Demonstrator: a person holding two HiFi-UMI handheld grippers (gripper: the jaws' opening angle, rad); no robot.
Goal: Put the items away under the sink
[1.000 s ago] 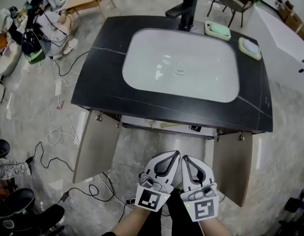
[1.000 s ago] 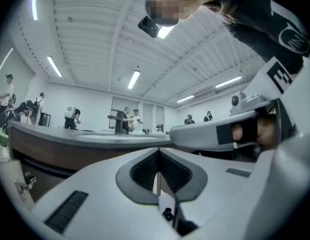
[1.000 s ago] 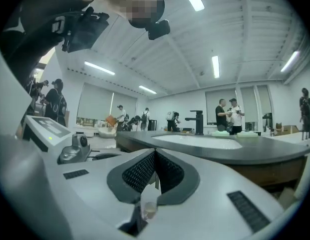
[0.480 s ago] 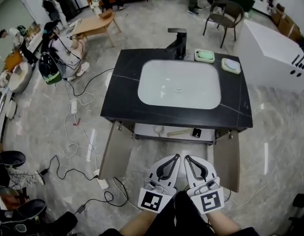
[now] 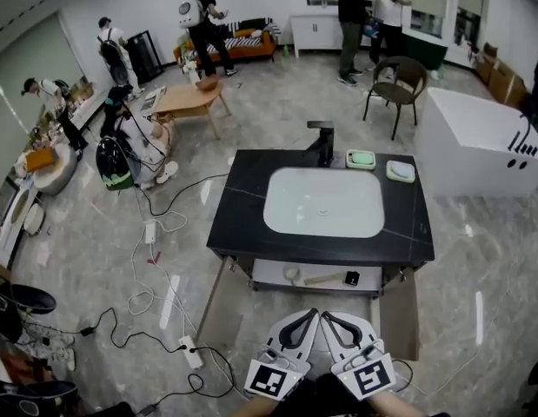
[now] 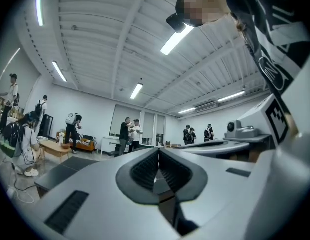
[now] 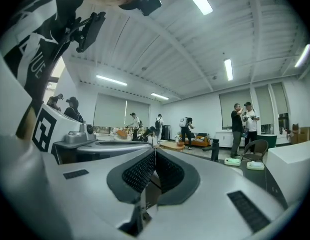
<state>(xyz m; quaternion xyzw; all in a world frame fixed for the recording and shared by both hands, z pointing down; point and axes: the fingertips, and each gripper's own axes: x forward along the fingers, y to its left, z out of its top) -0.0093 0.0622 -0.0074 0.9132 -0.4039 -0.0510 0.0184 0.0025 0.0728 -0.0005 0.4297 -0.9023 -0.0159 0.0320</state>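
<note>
The sink cabinet point(image 5: 242, 220) has a black top, a white basin point(image 5: 324, 201) and a black faucet point(image 5: 322, 142). Both of its doors point(image 5: 218, 307) hang open below. On the shelf point(image 5: 273, 274) under the basin lie a pale round item point(image 5: 291, 274), a light stick point(image 5: 322, 278) and a small dark item point(image 5: 351, 278). My left gripper point(image 5: 313, 314) and right gripper point(image 5: 326, 316) are side by side at the bottom edge, well short of the cabinet. Both are shut and empty, as the left gripper point(image 6: 157, 152) and right gripper point(image 7: 155, 152) show in their own views.
Two green soap dishes point(image 5: 361, 158) point(image 5: 401, 170) sit on the countertop's far right. Cables and a power strip point(image 5: 190, 352) lie on the floor at left. A chair point(image 5: 399, 81), a white counter point(image 5: 473, 142), a wooden table point(image 5: 189, 100) and several people stand beyond.
The view has pulled up and back: the cabinet looks smaller and farther, and more of the room shows. Both grippers stay shut and side by side.
</note>
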